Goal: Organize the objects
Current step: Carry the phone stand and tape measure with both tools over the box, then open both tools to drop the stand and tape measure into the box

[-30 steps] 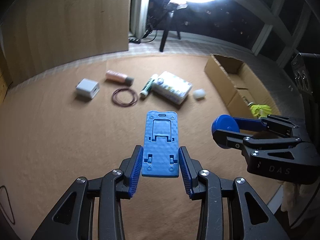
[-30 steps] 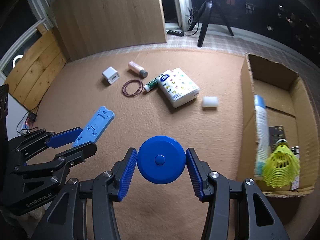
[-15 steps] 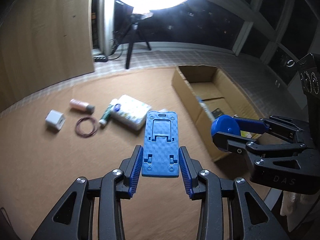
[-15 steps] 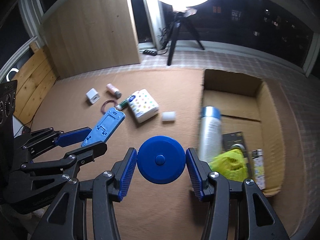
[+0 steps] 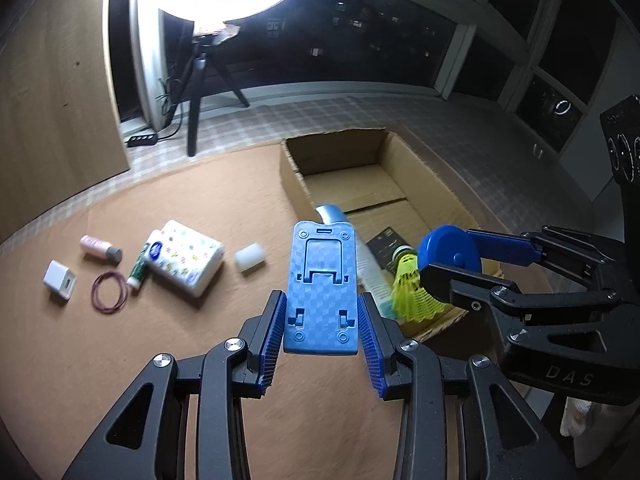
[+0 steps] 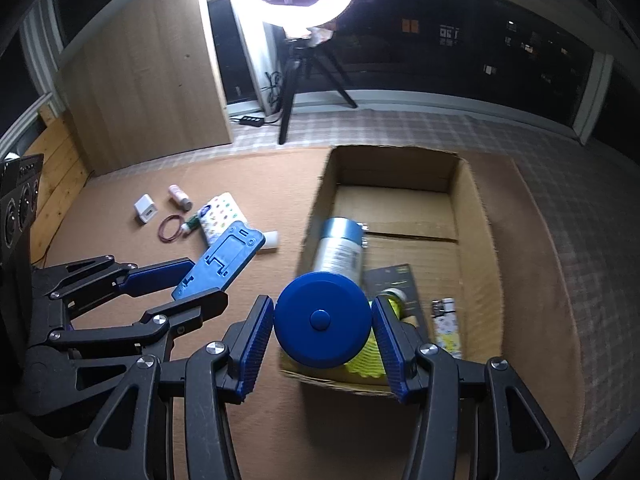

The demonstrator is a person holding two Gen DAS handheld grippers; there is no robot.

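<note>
Blue phone stand [image 5: 321,286] clamped flat between the left gripper [image 5: 322,322] pads, held above the brown mat just left of the cardboard box [image 6: 476,216]. Right gripper [image 6: 323,338] squeezes a blue round case [image 6: 322,321] over the box's near edge. Only the right wrist view shows a patterned lighter [image 6: 446,320] in the box beside the spray can [image 6: 338,248].
</note>
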